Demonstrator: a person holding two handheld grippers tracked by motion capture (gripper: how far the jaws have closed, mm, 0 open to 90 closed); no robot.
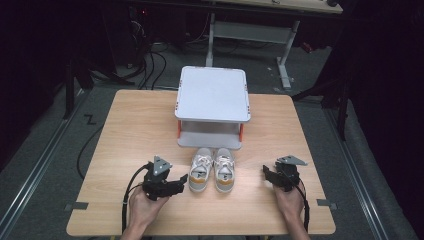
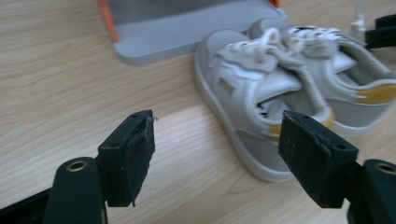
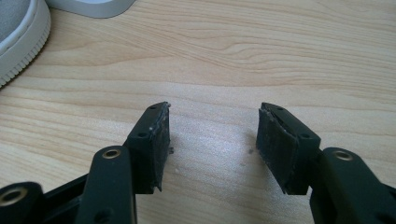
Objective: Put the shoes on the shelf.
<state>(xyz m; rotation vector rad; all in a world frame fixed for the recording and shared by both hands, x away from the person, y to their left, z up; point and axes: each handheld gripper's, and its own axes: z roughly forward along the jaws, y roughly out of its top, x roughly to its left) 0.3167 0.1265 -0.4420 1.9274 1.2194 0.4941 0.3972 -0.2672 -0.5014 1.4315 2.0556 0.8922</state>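
Note:
A pair of small white sneakers with yellow heel patches stands at the table's front middle, toes toward a grey rack (image 1: 212, 95). The left shoe (image 1: 200, 170) and right shoe (image 1: 224, 169) sit side by side. My left gripper (image 1: 181, 181) is held just left of the left shoe's heel and points toward it. In the left gripper view its jaws stand open (image 2: 217, 140), with the left shoe (image 2: 247, 93) just beyond the right pad and nothing between the pads. My right gripper (image 1: 266, 172) rests right of the shoes, open (image 3: 212, 121) over bare wood, apart from the right shoe's sole (image 3: 18, 32).
The grey two-level rack with orange posts stands at the table's (image 1: 135, 130) far middle, its lower shelf (image 2: 177, 28) just past the shoe toes. Cables trail from both grippers toward the front edge. Dark floor, cables and a desk frame lie beyond the table.

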